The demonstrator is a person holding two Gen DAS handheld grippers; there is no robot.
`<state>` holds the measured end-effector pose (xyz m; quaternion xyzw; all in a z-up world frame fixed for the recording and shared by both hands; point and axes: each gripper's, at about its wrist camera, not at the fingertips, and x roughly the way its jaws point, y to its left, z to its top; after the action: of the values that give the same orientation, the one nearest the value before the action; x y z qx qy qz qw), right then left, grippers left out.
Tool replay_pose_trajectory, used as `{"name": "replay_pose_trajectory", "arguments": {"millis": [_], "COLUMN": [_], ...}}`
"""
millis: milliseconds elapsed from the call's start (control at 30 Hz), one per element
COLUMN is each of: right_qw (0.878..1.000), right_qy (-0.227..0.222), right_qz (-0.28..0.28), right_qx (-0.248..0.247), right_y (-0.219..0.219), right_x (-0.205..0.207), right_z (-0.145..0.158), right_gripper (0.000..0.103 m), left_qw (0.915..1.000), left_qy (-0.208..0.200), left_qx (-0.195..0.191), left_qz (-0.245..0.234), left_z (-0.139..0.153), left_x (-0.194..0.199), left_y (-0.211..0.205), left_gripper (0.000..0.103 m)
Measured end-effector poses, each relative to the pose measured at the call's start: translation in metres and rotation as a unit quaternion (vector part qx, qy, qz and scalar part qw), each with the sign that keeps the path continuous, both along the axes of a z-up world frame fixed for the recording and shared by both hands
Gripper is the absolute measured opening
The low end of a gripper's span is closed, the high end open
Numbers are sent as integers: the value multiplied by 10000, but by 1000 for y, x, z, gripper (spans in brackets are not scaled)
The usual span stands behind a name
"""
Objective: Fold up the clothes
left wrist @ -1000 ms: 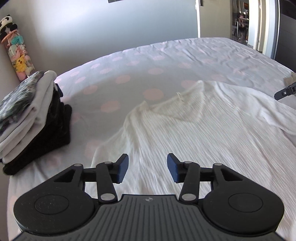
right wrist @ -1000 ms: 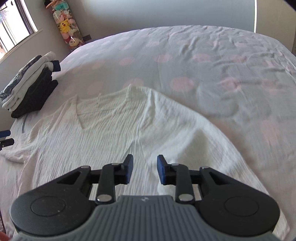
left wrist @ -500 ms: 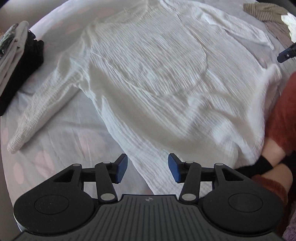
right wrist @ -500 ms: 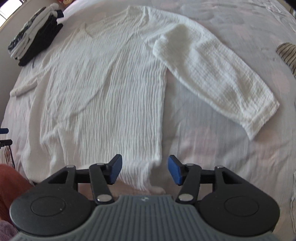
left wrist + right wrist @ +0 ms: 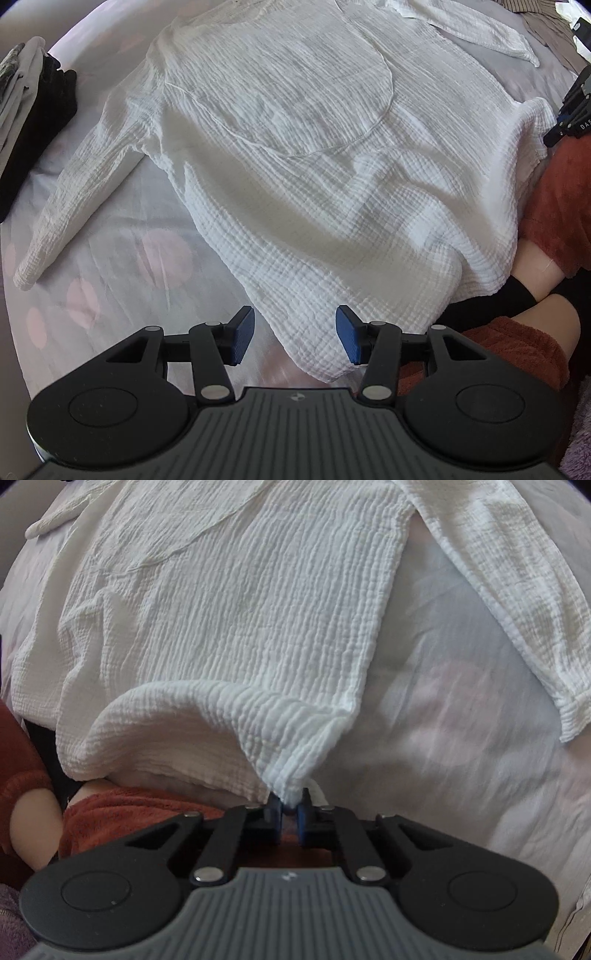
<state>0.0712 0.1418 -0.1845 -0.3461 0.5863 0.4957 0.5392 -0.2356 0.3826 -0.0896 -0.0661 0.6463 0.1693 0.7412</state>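
Note:
A white crinkled long-sleeved shirt [image 5: 295, 147] lies spread flat on the bed, hem toward me. In the left wrist view my left gripper [image 5: 291, 338] points down over the hem's left corner, open, with the cloth edge lying between its blue pads [image 5: 242, 334] untouched. In the right wrist view my right gripper [image 5: 289, 812] has its jaws closing on the hem's right corner of the shirt [image 5: 240, 627], and a bunched fold is pinched between the pads. One sleeve [image 5: 74, 199] stretches out left, the other sleeve [image 5: 517, 590] out right.
The bedsheet [image 5: 110, 277] is pale with pink dots. A stack of folded clothes [image 5: 33, 103] sits at the far left. A striped garment [image 5: 543, 22] lies at the far right. A person's legs in rust shorts [image 5: 554, 192] are at the bed's near edge.
Both grippers tipped down from looking across the bed and came to the shirt's hem. The right jaws widened, then closed on the hem corner. The left jaws stayed open.

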Motion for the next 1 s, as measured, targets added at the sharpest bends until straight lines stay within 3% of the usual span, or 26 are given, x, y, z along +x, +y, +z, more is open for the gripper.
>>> {"name": "replay_pose_trajectory", "arguments": {"millis": [167,267,367,567,767,833,1000], "right_qw": [9936,9777,9600,9290,9139,9127,9120], "right_qy": [718,1069,1082,1063,1259,1314,1436], "right_qz": [-424,-921,-1506,-2759,-3203,-3170,-3015], "right_qx": [762,1553,2097,2224,2154,2220,2381], "right_y": [-2,2,10,26,30,29,28], "right_x": [13,36,65,122,147,146,142], "right_z": [36,66,80,44,0,-8,-13], "right_gripper": [8,8,8,8,8,8,8], "left_qw": [9998,9991,9980,9916,9837,9845,9798], "left_qy": [1,-9,-88,89,366,635,1198], "left_qx": [-16,-29,-87,-418,-1033,-907,211], "left_qz": [-184,-418,-622,-1218,-1425,-1364,-1585], "left_z": [3,5,9,4,-17,-38,-74], "left_x": [13,24,36,58,67,68,64], "left_y": [0,-6,-18,-53,-80,-86,-96], "left_gripper": [57,57,57,57,57,57,55]}}
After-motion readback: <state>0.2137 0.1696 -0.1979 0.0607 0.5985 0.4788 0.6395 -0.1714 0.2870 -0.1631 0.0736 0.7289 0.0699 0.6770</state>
